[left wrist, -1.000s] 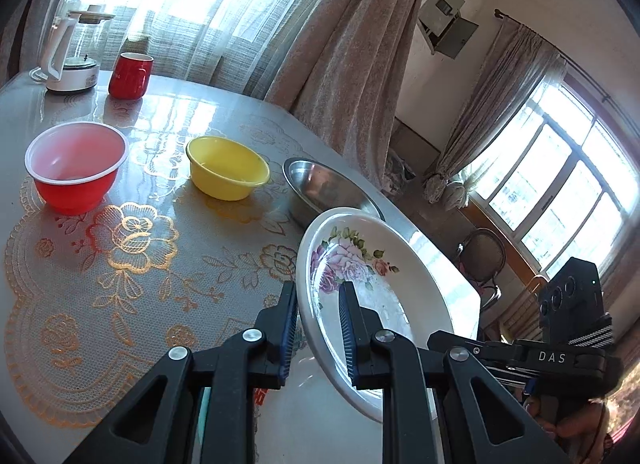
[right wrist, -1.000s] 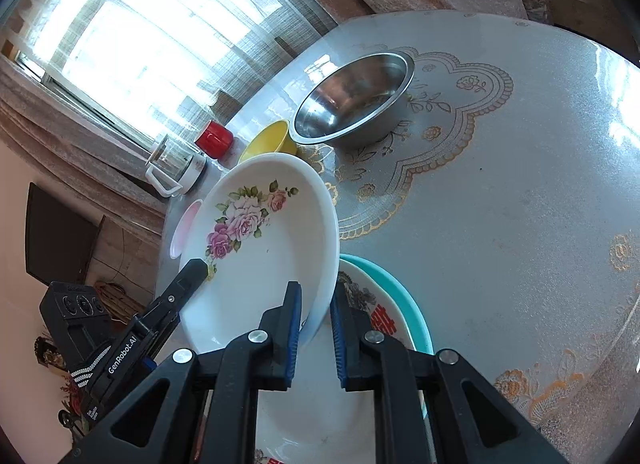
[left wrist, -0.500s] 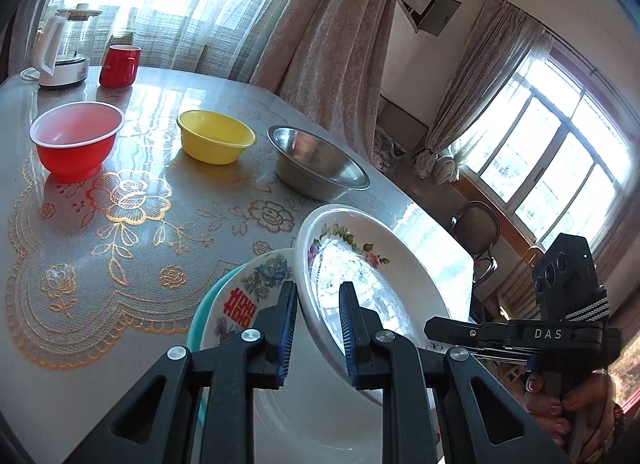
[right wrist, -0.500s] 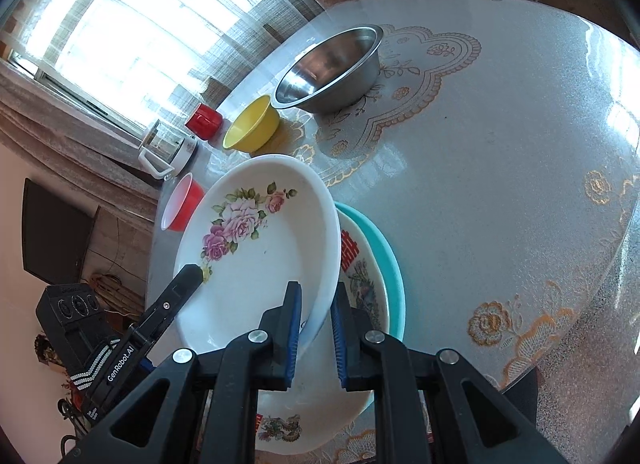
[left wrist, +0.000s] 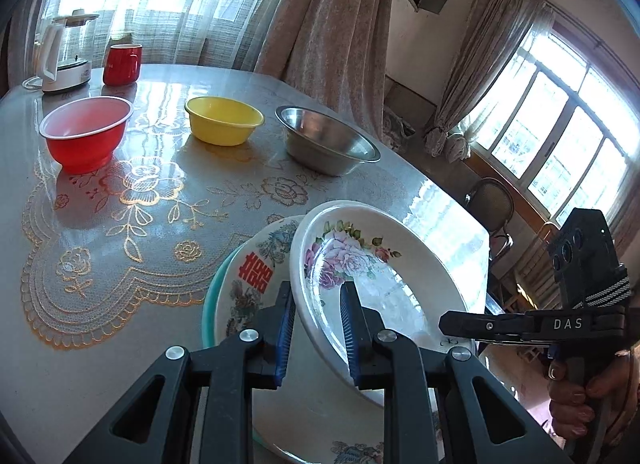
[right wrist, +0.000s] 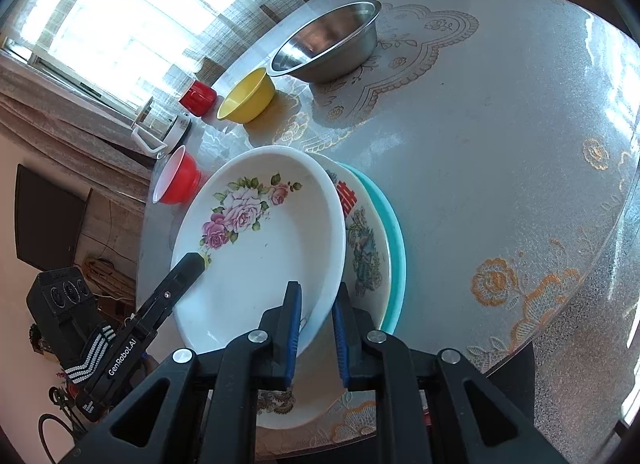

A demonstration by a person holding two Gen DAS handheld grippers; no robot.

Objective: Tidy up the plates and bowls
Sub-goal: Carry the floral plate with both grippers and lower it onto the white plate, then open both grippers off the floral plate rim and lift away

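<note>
A white deep plate with pink roses [left wrist: 360, 264] [right wrist: 256, 232] is held tilted just above a stack of plates: a patterned plate with a red character [left wrist: 256, 276] [right wrist: 360, 236] on a teal plate [right wrist: 396, 240]. My left gripper [left wrist: 316, 320] is shut on the rose plate's near rim. My right gripper [right wrist: 316, 324] is shut on its opposite rim. A red bowl [left wrist: 84, 135], a yellow bowl [left wrist: 222, 119] and a steel bowl [left wrist: 324, 139] stand in a row farther back on the table.
A red mug [left wrist: 122, 63] and a white kettle [left wrist: 64, 51] stand at the table's far edge by the curtained window. The round table [right wrist: 500, 123] has a gold-flowered lace cover; its edge runs close to the stack. A chair [left wrist: 492, 203] stands beyond the table.
Both grippers have carried the rose plate back toward the near edge and lowered it over the stacked plates, which have come into fuller view. The bowls have not moved.
</note>
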